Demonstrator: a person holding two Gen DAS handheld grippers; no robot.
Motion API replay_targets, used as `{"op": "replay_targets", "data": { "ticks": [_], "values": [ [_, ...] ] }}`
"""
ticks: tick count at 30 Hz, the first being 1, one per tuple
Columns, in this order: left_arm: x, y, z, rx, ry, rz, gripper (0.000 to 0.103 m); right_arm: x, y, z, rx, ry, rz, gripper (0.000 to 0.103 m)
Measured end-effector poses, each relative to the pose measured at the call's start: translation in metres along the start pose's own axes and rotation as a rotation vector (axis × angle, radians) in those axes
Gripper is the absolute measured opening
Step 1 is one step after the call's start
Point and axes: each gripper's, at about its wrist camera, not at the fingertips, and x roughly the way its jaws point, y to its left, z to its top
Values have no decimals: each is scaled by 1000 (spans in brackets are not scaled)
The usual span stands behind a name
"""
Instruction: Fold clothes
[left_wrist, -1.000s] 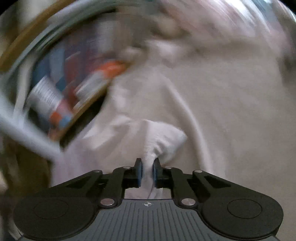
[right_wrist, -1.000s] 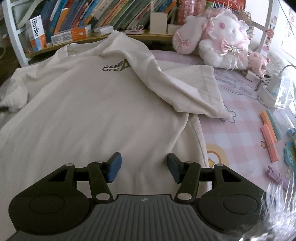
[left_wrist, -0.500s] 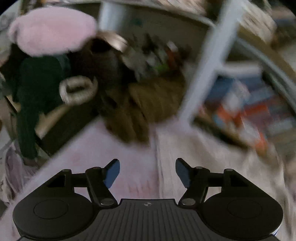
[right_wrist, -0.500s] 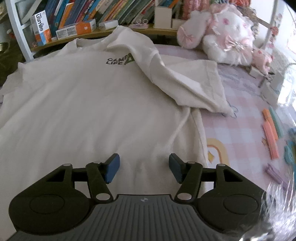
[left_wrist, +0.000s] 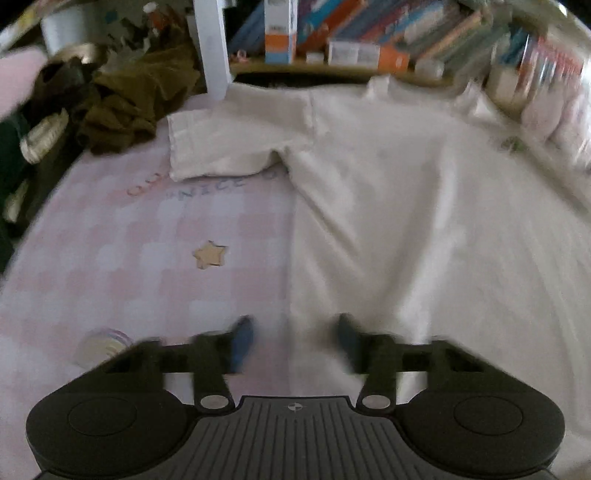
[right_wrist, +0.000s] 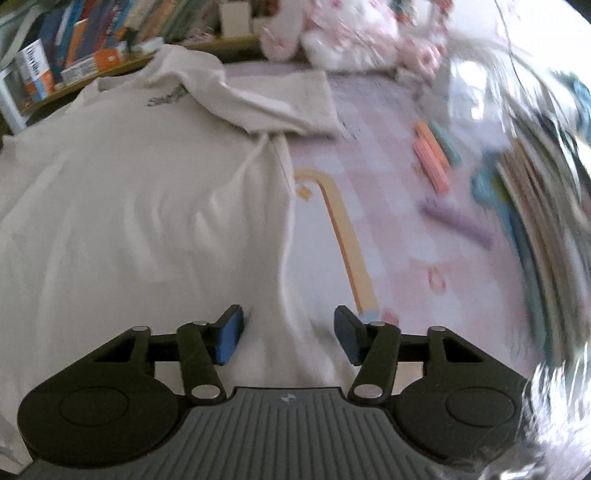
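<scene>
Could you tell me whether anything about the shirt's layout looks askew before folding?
Yes. The white T-shirt lies spread on the pink checked mat, but its sleeves differ: one sleeve is crumpled, with the shoulder cloth bunched over it, while the other sleeve lies flat. The body is wrinkled too.

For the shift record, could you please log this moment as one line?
white T-shirt: flat, unfolded | left tool: closing, at its side edge | right tool: closing over hem

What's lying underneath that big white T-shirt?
The white T-shirt lies on a pink checked mat with printed pictures. Whatever is beneath the shirt's middle is covered.
</scene>
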Motion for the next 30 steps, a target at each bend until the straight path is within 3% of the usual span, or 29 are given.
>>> {"op": "replay_targets", "data": {
  "ticks": [1, 4, 6, 9, 12, 17, 21, 25, 28, 30],
  "values": [
    [-3, 3, -2, -22, 5, -11, 1, -1, -3, -5, 28, 12, 15, 37],
    [-16, 28, -6, -124, -11, -70, 0, -7, 0, -14, 30, 29, 40, 14],
    [-23, 51, -12, -146, -9, -34, 0, -11, 7, -19, 16, 59, 91, 8],
    [-30, 71, -22, -105, 14, 29, 0, -19, 28, -34, -41, 102, 194, 7],
    [-37, 73, -34, -83, 26, 12, 0, -30, 52, -52, -148, 89, 173, 7],
    [-39, 56, -41, -12, 26, 15, 1, -41, 49, -68, -121, 111, 141, 7],
    [-40, 63, -42, -11, 28, -10, 3, -47, 68, -79, -197, 159, 193, 7],
    [-36, 64, -38, -26, 28, -15, 6, -49, 75, -80, -187, 178, 243, 7],
    [-38, 62, -34, -11, 30, 10, 17, -53, 68, -69, -142, 179, 266, 12],
    [-43, 57, -32, -19, -8, 29, 32, -60, 53, -54, -78, 144, 290, 22]
  ]
}}
